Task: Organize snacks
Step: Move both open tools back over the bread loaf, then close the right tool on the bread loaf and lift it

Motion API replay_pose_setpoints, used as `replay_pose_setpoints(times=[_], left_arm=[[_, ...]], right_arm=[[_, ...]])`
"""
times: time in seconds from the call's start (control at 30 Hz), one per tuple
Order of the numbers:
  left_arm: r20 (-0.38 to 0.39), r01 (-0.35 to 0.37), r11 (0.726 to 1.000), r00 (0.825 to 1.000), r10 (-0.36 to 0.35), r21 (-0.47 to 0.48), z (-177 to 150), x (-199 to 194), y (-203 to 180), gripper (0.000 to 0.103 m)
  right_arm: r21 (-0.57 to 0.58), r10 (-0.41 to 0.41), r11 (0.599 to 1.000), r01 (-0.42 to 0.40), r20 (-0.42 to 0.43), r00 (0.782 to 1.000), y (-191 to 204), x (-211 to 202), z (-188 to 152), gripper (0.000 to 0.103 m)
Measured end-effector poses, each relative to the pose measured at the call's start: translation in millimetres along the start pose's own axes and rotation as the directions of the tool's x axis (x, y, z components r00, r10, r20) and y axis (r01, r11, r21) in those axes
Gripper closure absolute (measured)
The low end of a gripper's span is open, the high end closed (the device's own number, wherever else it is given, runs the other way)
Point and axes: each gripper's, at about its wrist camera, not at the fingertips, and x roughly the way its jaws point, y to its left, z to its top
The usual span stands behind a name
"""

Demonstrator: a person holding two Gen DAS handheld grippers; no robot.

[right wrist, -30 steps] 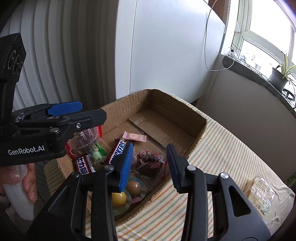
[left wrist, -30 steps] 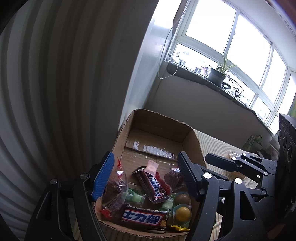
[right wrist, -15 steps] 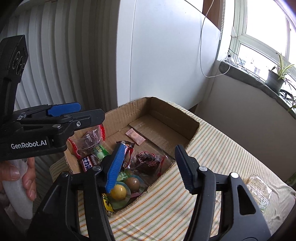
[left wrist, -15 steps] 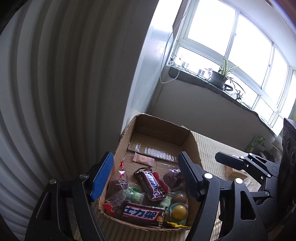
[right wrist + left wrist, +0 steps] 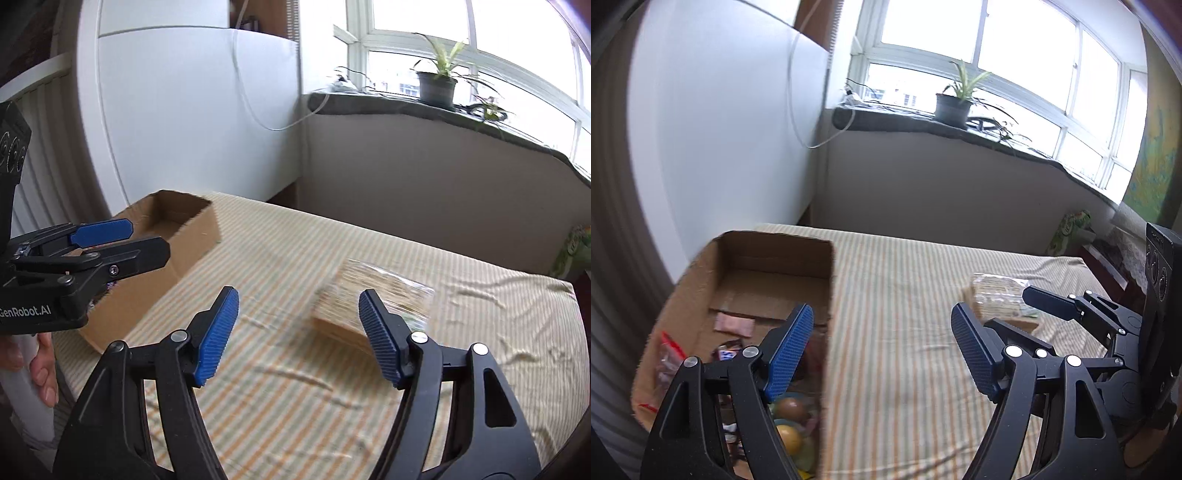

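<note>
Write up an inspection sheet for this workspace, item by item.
Surface: striped cloth, wrinkled.
Job's things: cardboard box holds candy bars, bagged sweets and round sweets; clear cracker pack lies apart on the cloth.
Clutter: pink sachet on the box floor.
Tools: left tool and right tool both open, jaws just widened, nothing between them.
Cables: white cord hangs down the wall from the sill.
Surroundings: potted plant on the windowsill; white wall panel.
</note>
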Motion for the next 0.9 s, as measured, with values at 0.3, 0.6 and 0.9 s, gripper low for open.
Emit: replay_pose_setpoints(times=[0.3, 0.6, 0.9], left_arm=[[-0.090, 0.119, 0.988, 0.990, -0.111, 0.094, 2.2, 44.7, -89.5, 0.026], [-0.133, 0.144, 0.985, 0.982, -0.131, 0.098, 2.3, 71.0, -100.8, 0.026], [-0.302, 0.217, 0.966, 0.920, -0.251, -0.145, -0.2, 152.0, -73.5, 0.026]], right_arm=[[0.163, -0.126, 0.978, 0.129, -0.027, 0.992, -104.8, -27.1, -34.4, 0.030], [0.165, -0.097, 0.981, 0.107, -0.067, 0.993, -108.1, 1.2, -33.9, 0.030], [0.222, -0.010, 0.974, 0.045, -0.157, 0.988, -111.1, 72.0, -22.8, 0.019]])
